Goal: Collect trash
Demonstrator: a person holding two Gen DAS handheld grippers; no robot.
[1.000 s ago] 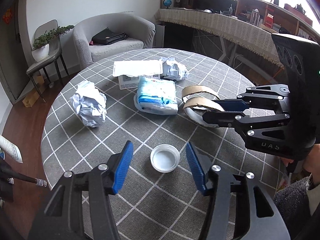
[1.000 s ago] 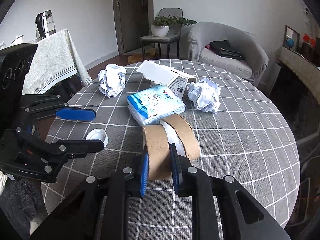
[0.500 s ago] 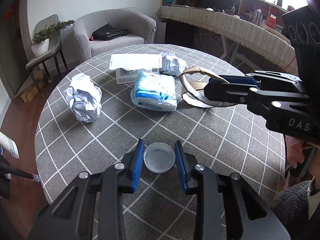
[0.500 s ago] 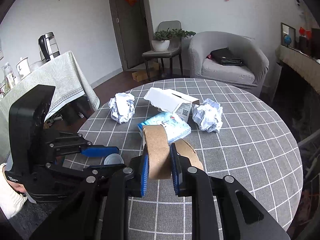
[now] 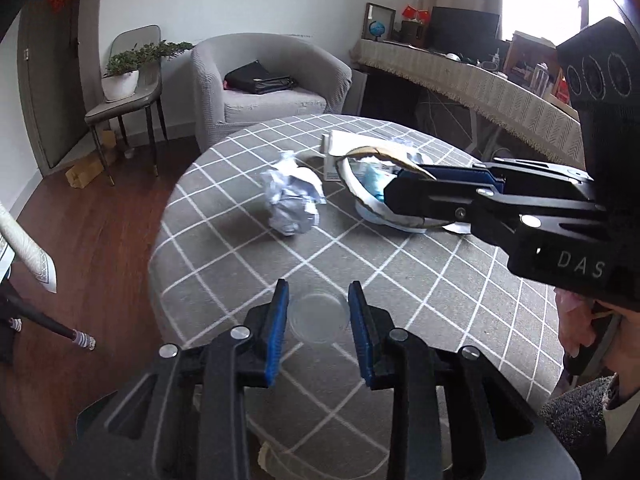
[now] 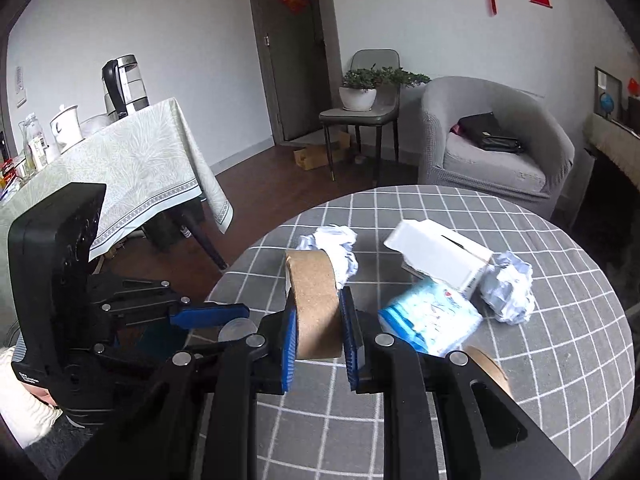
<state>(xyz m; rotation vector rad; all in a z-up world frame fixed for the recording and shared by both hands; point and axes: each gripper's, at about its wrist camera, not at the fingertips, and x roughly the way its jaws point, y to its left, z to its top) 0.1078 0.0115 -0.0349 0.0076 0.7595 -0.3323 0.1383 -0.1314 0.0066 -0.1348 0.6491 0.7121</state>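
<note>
Left wrist view: the left gripper [image 5: 318,316] has its blue pads clamped on a clear round lid [image 5: 319,317], flat side up, blurred and lifted over the checked table [image 5: 420,280]. The right gripper [image 5: 404,184] reaches in sideways, hiding much of a cardboard tape ring [image 5: 360,184]. Right wrist view: the right gripper [image 6: 318,326] pinches the tape ring [image 6: 314,300], upright on edge, angled downward; its lower loop is cut off behind the fingers.

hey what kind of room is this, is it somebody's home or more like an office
Most likely a lived-in home sitting room, not an office. A grey armchair with a black bag on it faces a round table under a checked cloth, and a side table carries an electric kettle and cups.
</note>
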